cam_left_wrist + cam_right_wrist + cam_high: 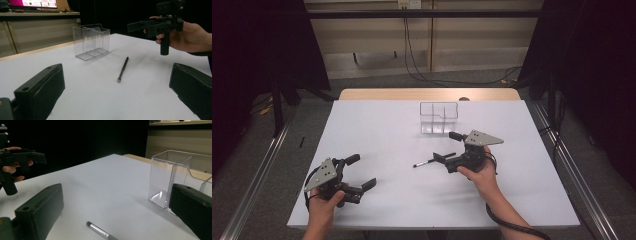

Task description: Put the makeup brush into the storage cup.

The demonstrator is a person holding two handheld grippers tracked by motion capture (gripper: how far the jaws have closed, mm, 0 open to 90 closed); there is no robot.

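Your right gripper hovers with its jaws spread wide and nothing between them, just right of a slim makeup brush that lies flat near the middle of the tabletop, closer to the near edge than the far one. In the right gripper view the brush sits low between the jaws, silver ferrule end pointing away. Judgement: it is light, rigid and thin, with a smooth round handle that will likely roll or skid if nudged sideways, so straddle it across the shaft near the middle of the handle and close squarely from above; avoid the bristle tip. The clear acrylic organizer stands upright toward the far edge, well apart from the brush; its walls look hard and brittle and its compartments narrow, so approach from above. Your left gripper rests near the near-left corner, jaws also released and empty. Open tabletop surrounds the brush on all sides; left half is free for repositioning.
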